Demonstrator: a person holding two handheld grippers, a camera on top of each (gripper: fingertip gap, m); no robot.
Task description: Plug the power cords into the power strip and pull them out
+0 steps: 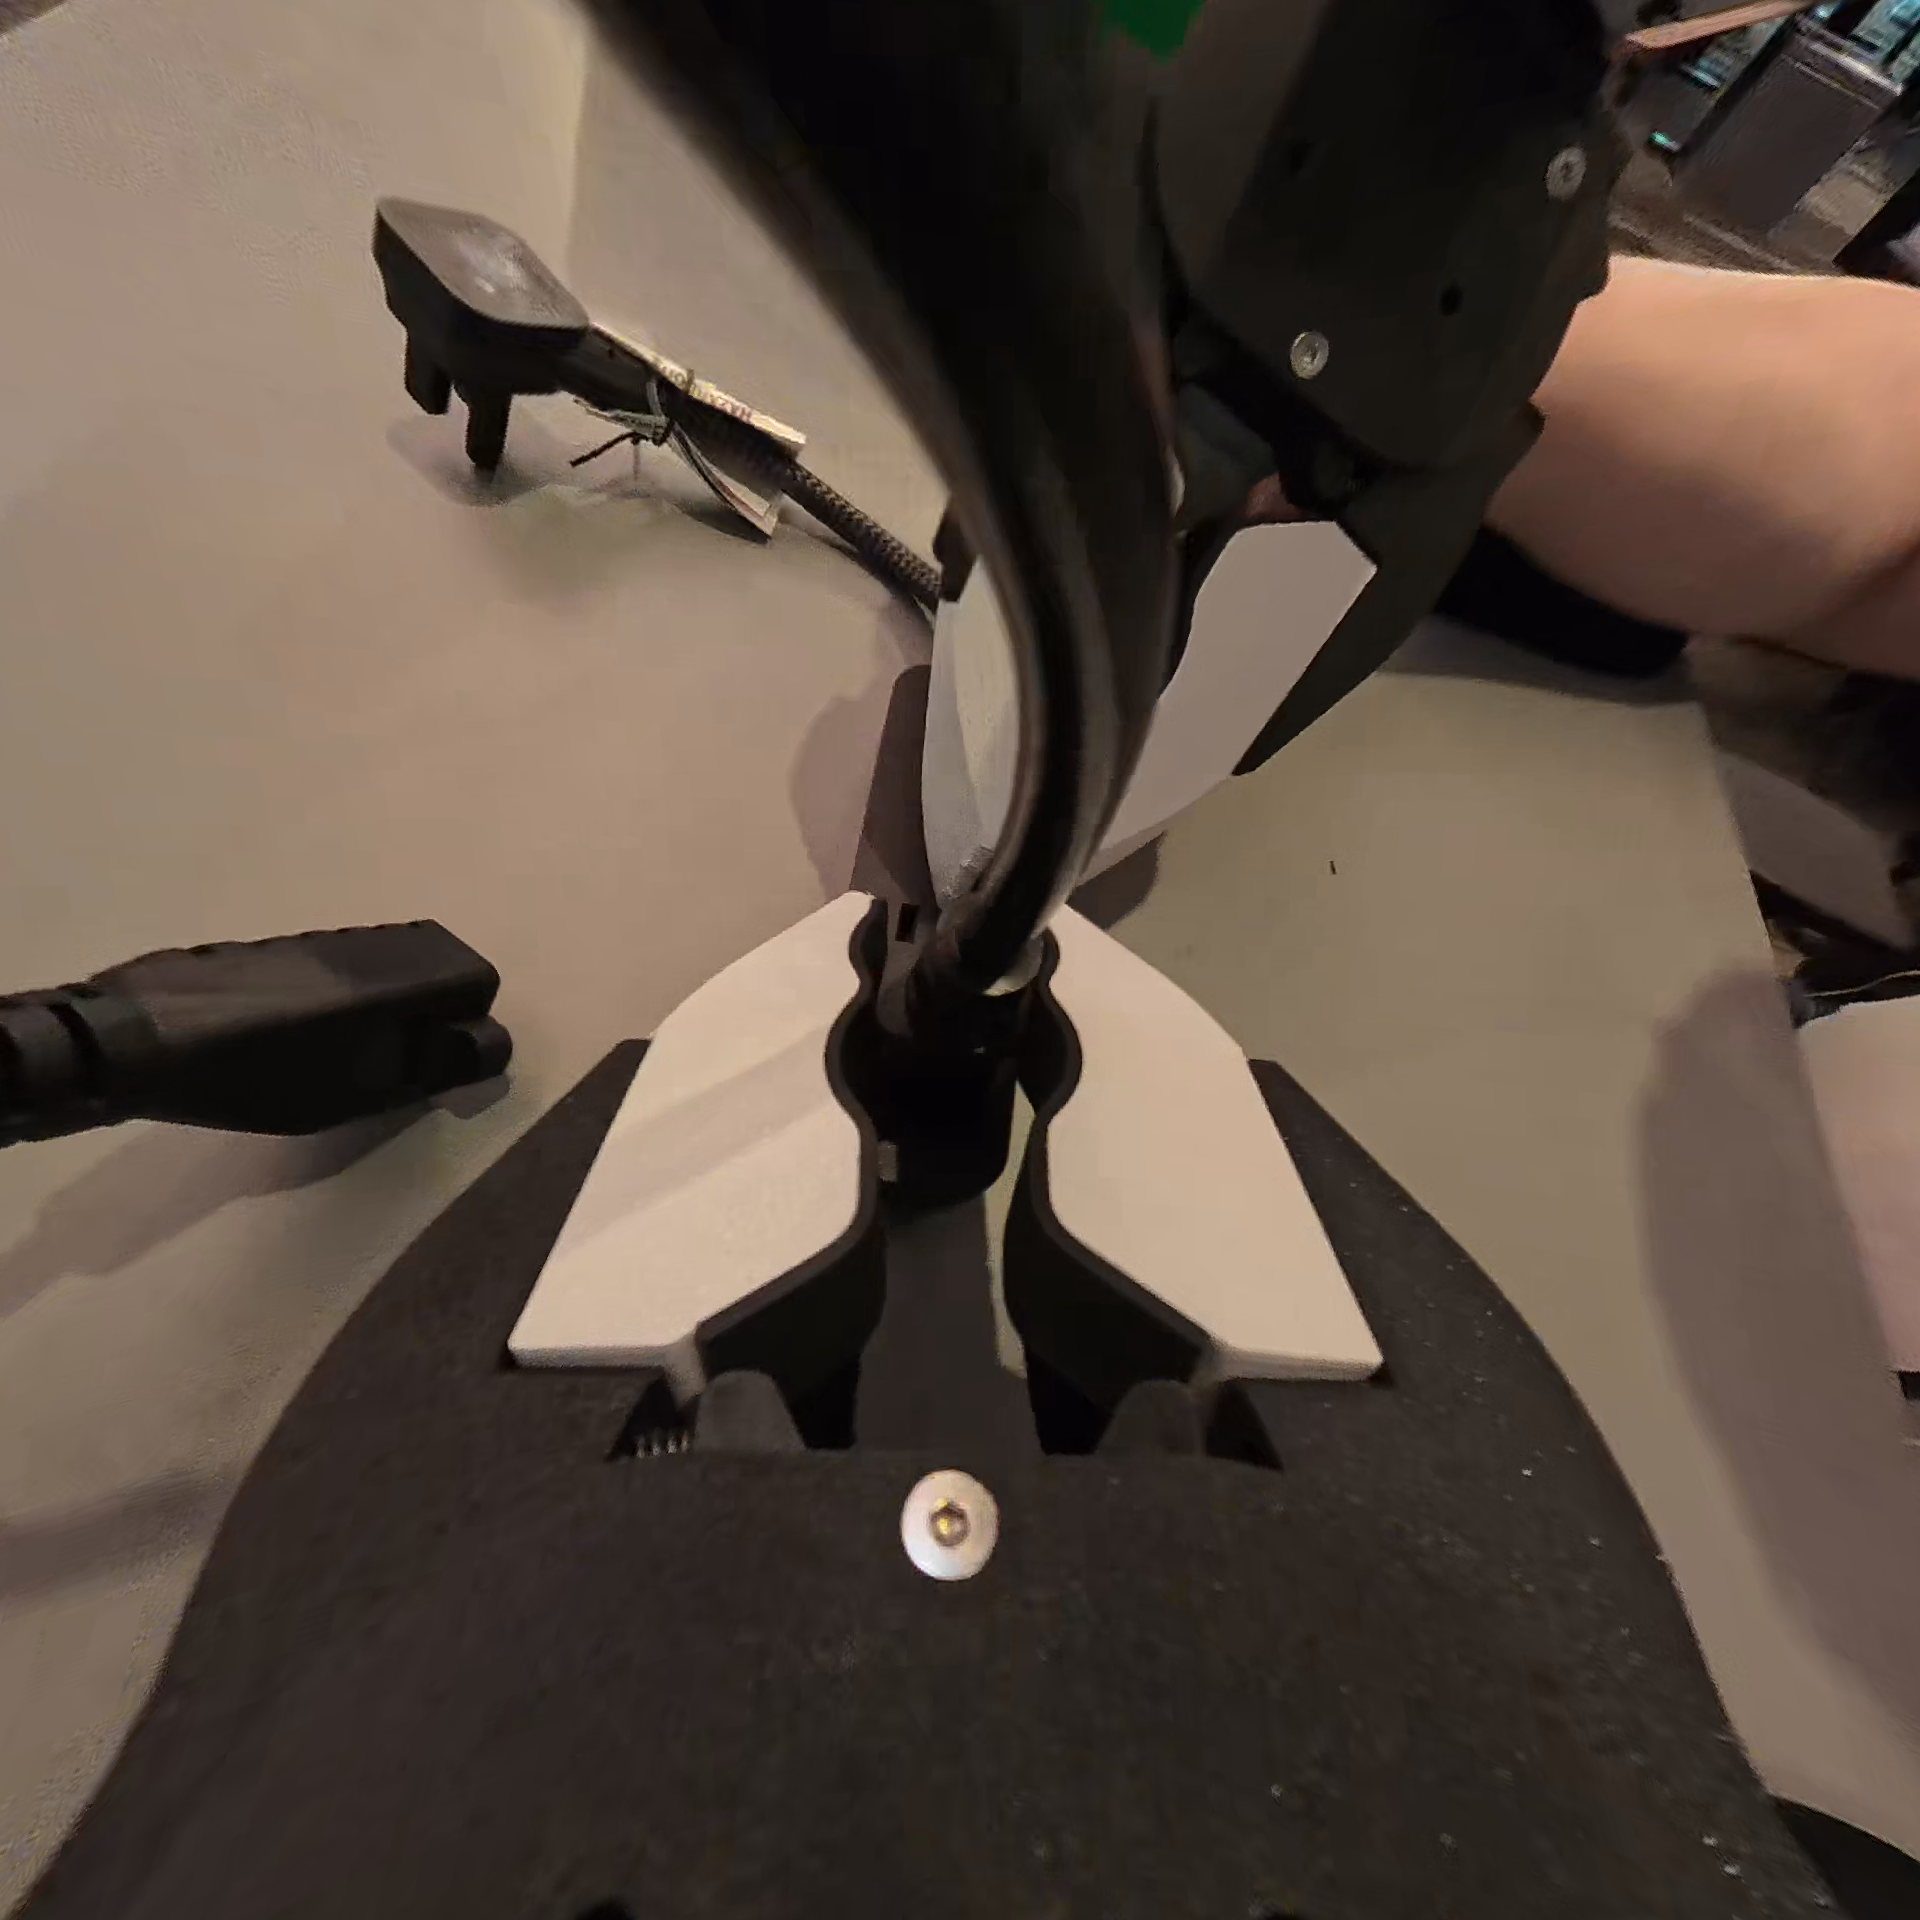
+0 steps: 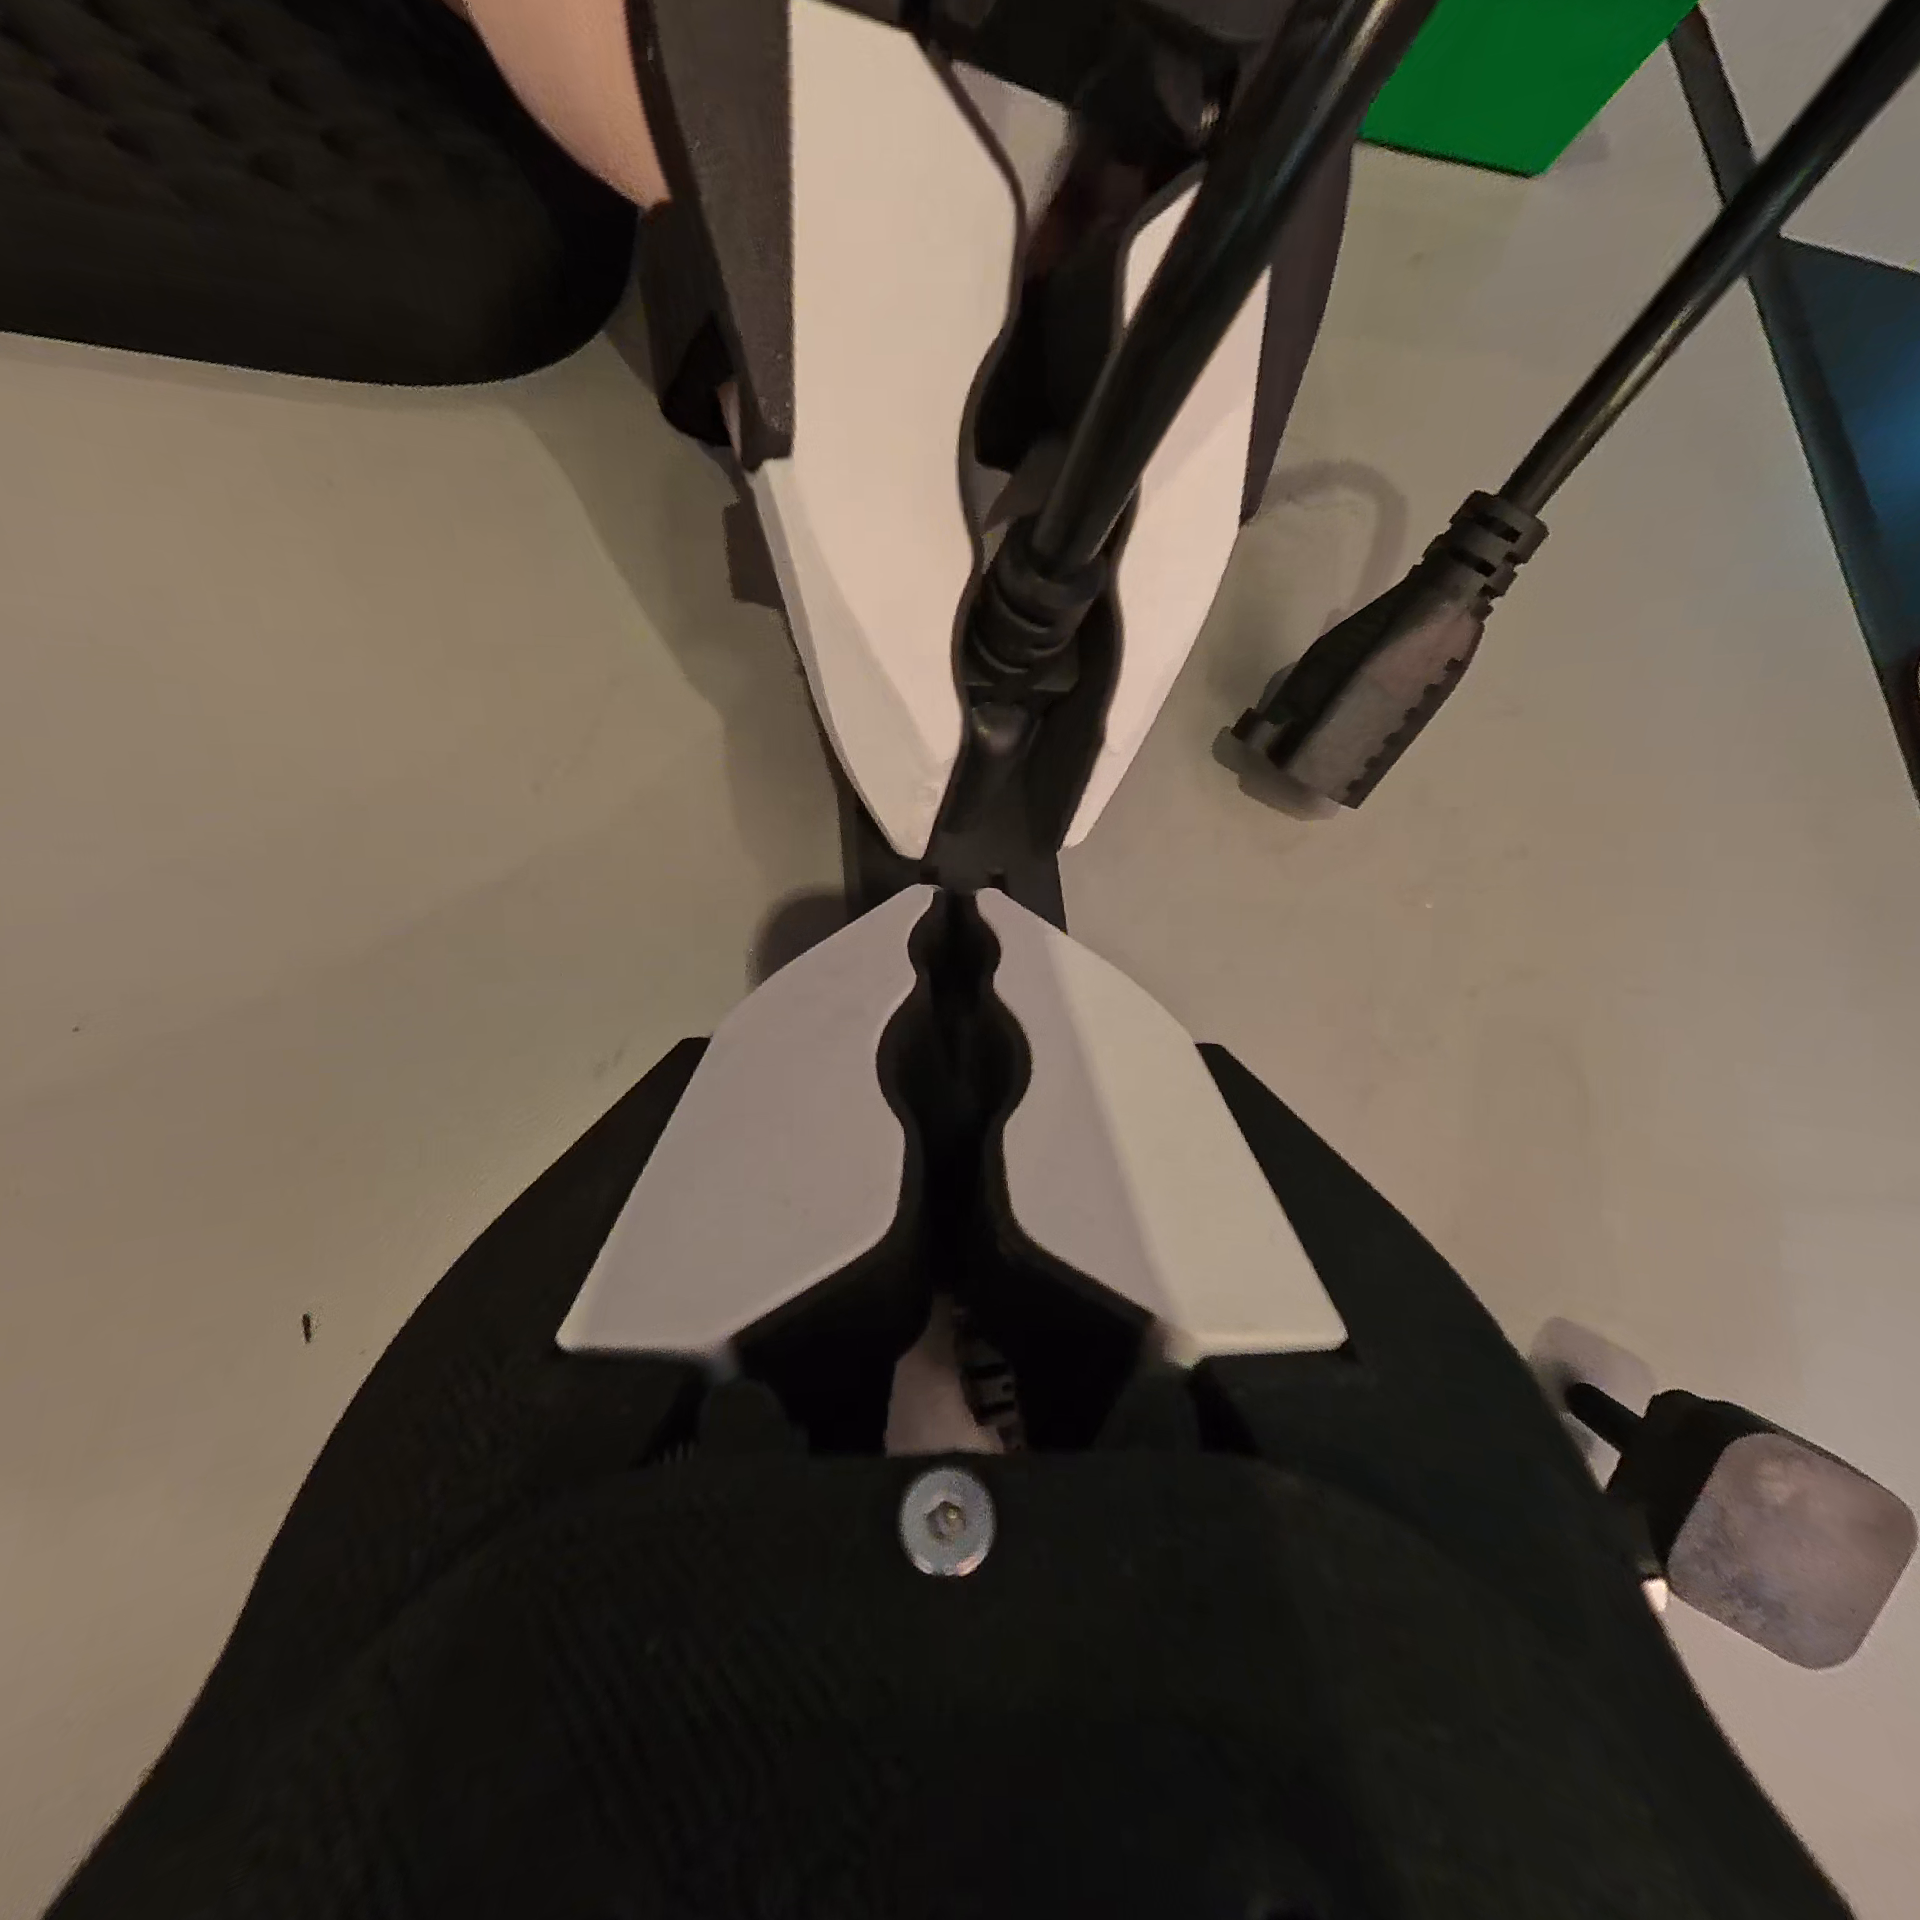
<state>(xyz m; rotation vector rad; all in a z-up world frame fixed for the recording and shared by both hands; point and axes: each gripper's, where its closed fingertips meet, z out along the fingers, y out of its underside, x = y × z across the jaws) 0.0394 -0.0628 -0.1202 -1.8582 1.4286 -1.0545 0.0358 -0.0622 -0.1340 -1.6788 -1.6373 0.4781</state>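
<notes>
My left gripper point(image 1: 956, 925) is shut on the black connector point(image 1: 940, 1101) of a power cord point(image 1: 1049, 675), which rises from it towards the camera. My right gripper point(image 2: 956, 899) meets it tip to tip over the pale table point(image 2: 312, 727). Its tips are pinched on the front end of that same connector point(image 2: 1003, 665). The left gripper also shows in the right wrist view point(image 2: 987, 831), and the right gripper in the left wrist view point(image 1: 1013, 883). No power strip is in view.
A black plug point(image 1: 468, 281) with a braided cable and paper tag lies far left, also in the right wrist view point(image 2: 1766, 1538). Another black connector point(image 1: 291, 1018) point(image 2: 1351, 686) lies on the table. A green object point(image 2: 1507, 83), a black mesh chair point(image 2: 260, 177) and a person's arm point(image 1: 1714, 447) are nearby. Less than 4 cm separates the two grippers' tips.
</notes>
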